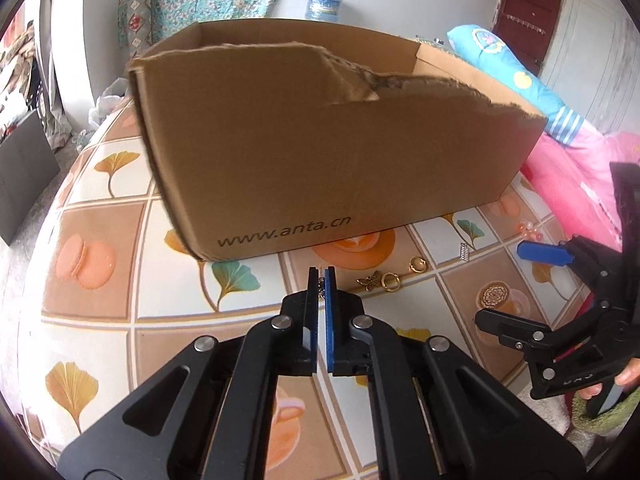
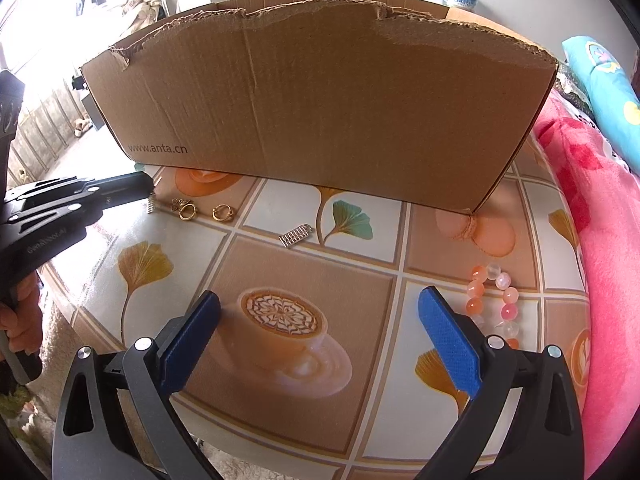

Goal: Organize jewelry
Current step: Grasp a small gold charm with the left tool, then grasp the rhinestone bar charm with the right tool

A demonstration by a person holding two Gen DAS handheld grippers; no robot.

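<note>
The left gripper (image 1: 321, 276) has its jaws pressed nearly together on a small silver charm (image 2: 151, 203), seen in the right wrist view hanging from its tip just above the table (image 2: 280, 408). Beside it on the patterned tablecloth lie a bronze butterfly (image 1: 369, 281) touching a gold ring (image 1: 389, 281), then a second gold ring (image 1: 417, 265) a little apart. Farther right a silver bar pendant (image 2: 295, 235) rests on a white tile near a green ginkgo leaf print. Behind all of them stands a torn cardboard box (image 1: 320, 132), open at the top and printed with a web address; what it contains cannot be seen from either view. In the foreground the right gripper (image 2: 320, 340) hovers over a printed coffee cup, its blue pads (image 2: 448, 344) spread wide with nothing between them. To its right a bead bracelet (image 2: 494, 300) of orange, pink and clear beads lies near the table edge, next to a pink blanket (image 2: 592, 240).
</note>
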